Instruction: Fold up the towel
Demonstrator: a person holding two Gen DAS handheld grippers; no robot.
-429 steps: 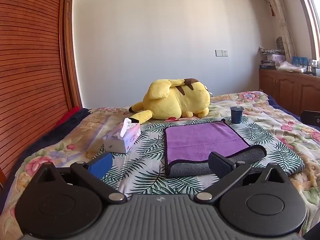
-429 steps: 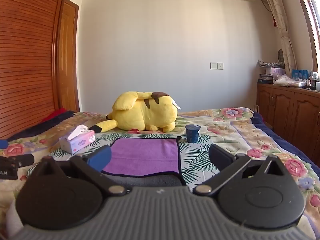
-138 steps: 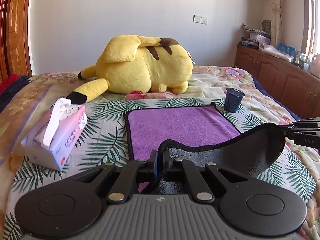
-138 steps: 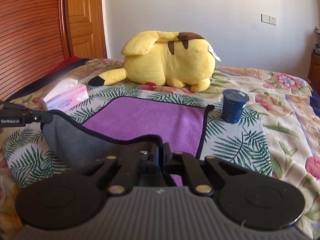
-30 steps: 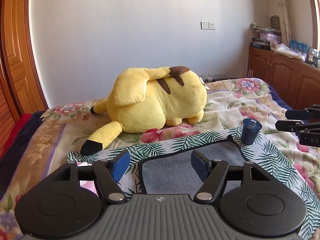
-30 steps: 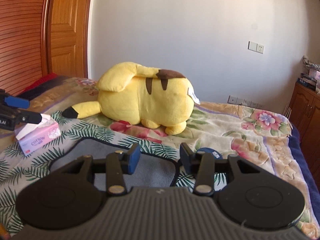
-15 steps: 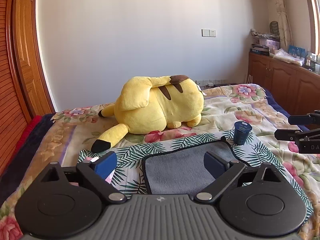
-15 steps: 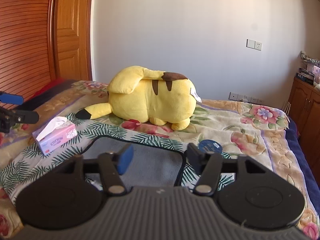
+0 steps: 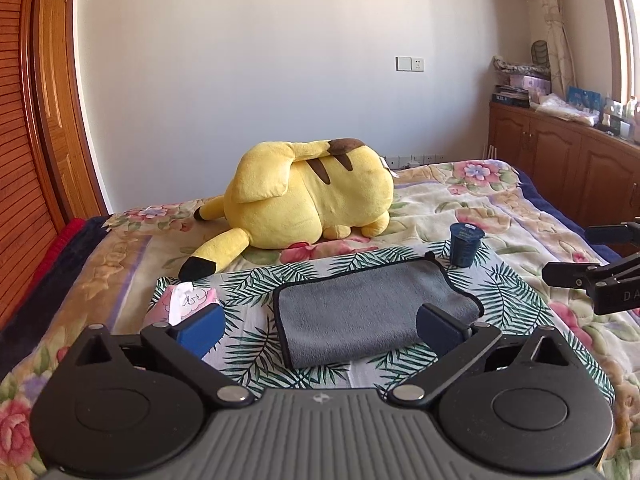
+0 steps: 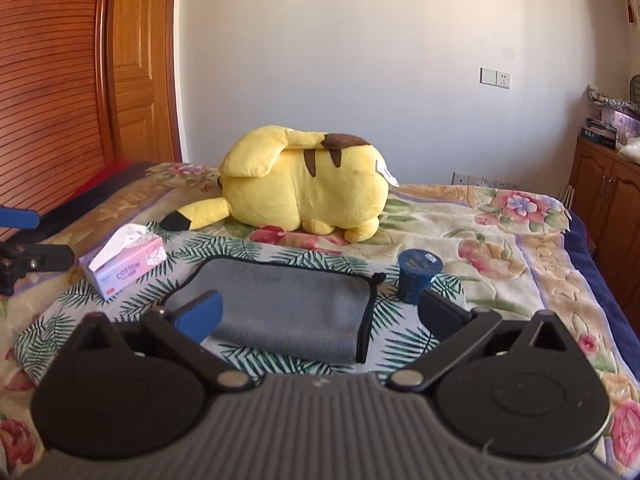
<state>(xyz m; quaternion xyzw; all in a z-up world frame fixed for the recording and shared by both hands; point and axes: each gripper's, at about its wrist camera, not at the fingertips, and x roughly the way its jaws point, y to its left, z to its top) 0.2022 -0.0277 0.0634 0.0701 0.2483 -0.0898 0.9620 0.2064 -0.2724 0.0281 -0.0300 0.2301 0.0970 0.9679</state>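
Note:
The towel [image 9: 368, 312] lies folded in half on the bed, grey side up with a black hem; it also shows in the right wrist view [image 10: 288, 312]. My left gripper [image 9: 320, 332] is open and empty, held above the bed just short of the towel's near edge. My right gripper [image 10: 320, 316] is open and empty, also short of the towel. The right gripper's tips show at the right edge of the left wrist view [image 9: 592, 256]; the left gripper's tips show at the left edge of the right wrist view [image 10: 24, 240].
A yellow plush toy [image 9: 308, 208] lies behind the towel. A dark blue cup [image 9: 464, 244] stands at the towel's far right corner. A pink tissue box [image 10: 128, 264] sits to the left. Wooden cabinets [image 9: 560, 152] line the right wall.
Both grippers have drawn back from the folded towel and opened wider. The towel stays flat, grey side up.

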